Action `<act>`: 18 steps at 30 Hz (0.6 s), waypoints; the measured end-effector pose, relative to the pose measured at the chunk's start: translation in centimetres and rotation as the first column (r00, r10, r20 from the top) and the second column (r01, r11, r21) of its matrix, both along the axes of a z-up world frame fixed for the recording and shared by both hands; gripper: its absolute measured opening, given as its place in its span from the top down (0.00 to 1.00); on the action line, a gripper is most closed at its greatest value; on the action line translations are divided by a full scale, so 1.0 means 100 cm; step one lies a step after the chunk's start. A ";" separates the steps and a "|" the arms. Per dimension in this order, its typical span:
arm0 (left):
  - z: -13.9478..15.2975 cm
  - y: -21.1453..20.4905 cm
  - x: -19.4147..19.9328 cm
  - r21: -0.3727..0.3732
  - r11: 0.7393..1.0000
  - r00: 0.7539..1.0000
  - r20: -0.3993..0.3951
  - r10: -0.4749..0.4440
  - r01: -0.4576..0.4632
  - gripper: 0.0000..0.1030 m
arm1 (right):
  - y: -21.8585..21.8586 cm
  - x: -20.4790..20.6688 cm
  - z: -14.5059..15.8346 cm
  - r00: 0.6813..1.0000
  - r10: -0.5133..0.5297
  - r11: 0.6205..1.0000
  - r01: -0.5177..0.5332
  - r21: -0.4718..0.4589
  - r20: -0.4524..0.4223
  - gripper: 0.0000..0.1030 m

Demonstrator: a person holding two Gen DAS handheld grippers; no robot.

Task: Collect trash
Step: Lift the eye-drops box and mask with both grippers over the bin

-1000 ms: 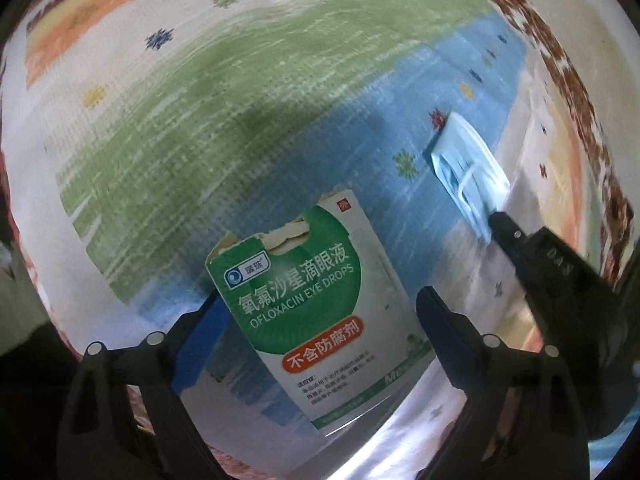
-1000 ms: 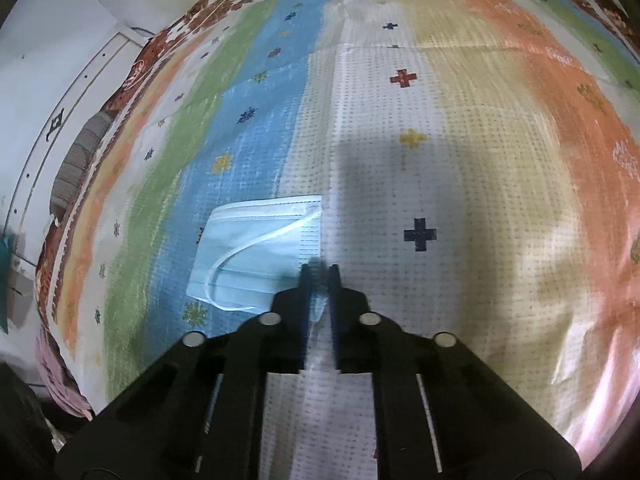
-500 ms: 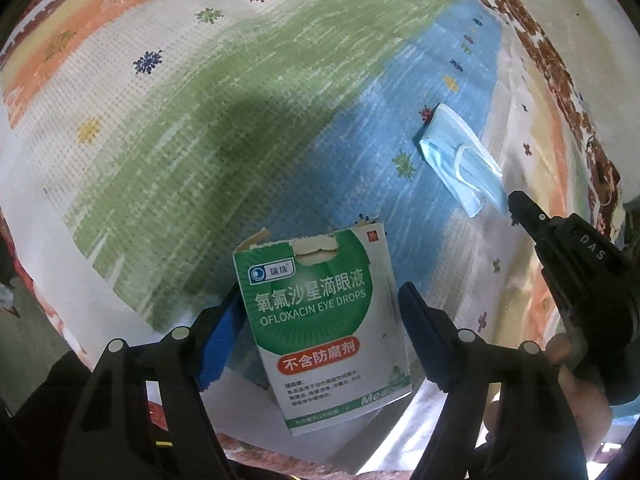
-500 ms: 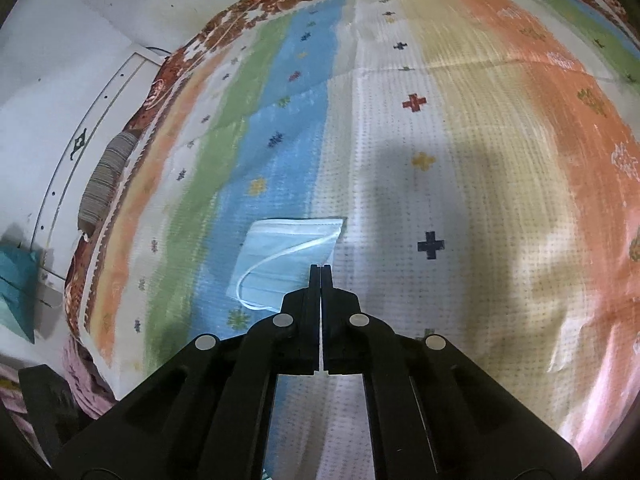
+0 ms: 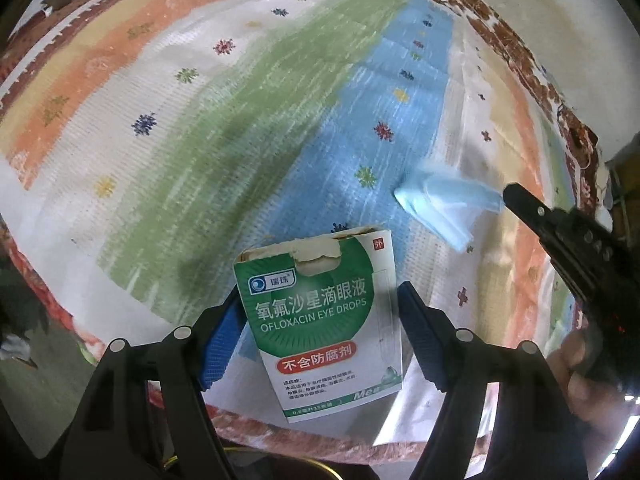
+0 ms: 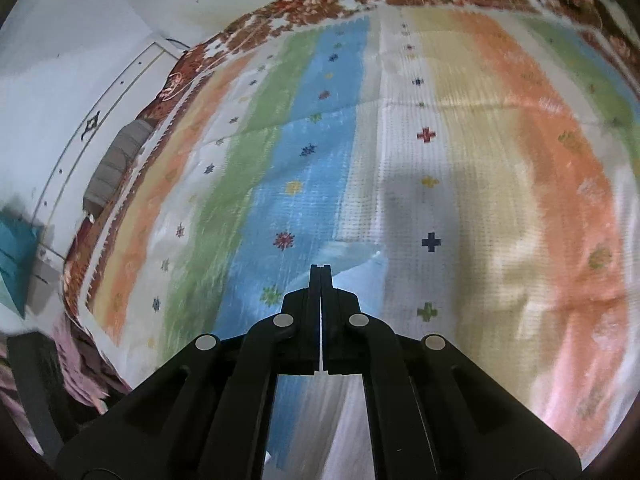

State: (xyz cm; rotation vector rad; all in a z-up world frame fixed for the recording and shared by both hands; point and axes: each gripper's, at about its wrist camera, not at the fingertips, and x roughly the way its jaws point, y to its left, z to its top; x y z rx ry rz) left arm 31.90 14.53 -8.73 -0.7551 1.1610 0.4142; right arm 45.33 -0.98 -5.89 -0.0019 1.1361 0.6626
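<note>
Two pieces of trash are held clear of a striped bedspread, one by each gripper.

A green and white eye-drops box [image 5: 320, 316], its top flap torn, is clamped upright between the blue pads [image 5: 218, 344] of the left gripper [image 5: 316, 336], above the near edge of the striped bedspread [image 5: 208, 128]. To the right, a pale blue face mask [image 5: 444, 208] is pinched at one corner by the fully closed right gripper [image 5: 510, 196] and hangs blurred over the blue stripe. In the right wrist view, the mask [image 6: 356, 276] is seen just behind the closed tips of the right gripper [image 6: 321, 270], largely hidden by them.
</note>
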 end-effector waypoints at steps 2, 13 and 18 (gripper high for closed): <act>0.007 0.001 -0.005 -0.001 1.000 1.000 0.014 -0.002 0.002 0.29 | -0.001 -0.011 0.007 1.000 0.014 1.000 -0.013 -0.014 0.021 1.00; 0.032 -0.005 -0.039 -0.029 0.999 0.997 0.076 -0.030 0.032 0.29 | -0.022 -0.075 0.049 0.990 0.065 0.997 -0.058 -0.053 0.126 1.00; 0.042 -0.005 -0.053 -0.027 0.999 0.994 0.104 -0.043 0.046 0.29 | -0.038 -0.106 0.072 0.983 0.082 0.996 -0.077 -0.037 0.162 1.00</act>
